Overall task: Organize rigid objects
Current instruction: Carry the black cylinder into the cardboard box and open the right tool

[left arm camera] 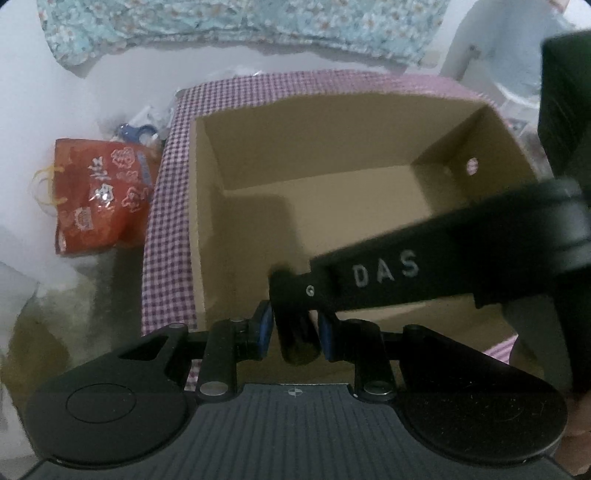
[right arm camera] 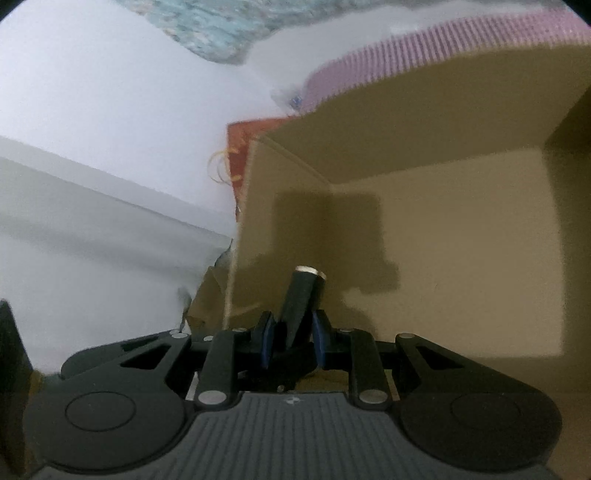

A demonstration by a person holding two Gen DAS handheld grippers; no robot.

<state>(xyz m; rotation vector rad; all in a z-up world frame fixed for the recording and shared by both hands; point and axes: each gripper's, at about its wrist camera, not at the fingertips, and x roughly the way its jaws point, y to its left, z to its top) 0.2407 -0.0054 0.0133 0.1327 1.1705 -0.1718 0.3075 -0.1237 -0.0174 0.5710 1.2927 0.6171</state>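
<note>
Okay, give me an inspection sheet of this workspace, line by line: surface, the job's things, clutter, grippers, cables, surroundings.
Surface: white tabletop, partly shadowed near the camera.
Job's things: open cardboard box with purple checked outside, nothing seen inside; black object marked DAS; dark rod with a silver tip.
Clutter: red patterned bag with yellow cord handles left of the box; small blue and white items behind it, too blurred to name.
Grippers: left gripper shut on the black object, over the box; right gripper shut on the rod, at the box.
Cables: nothing seen.
Surroundings: pale floral cloth beyond the box.
</note>
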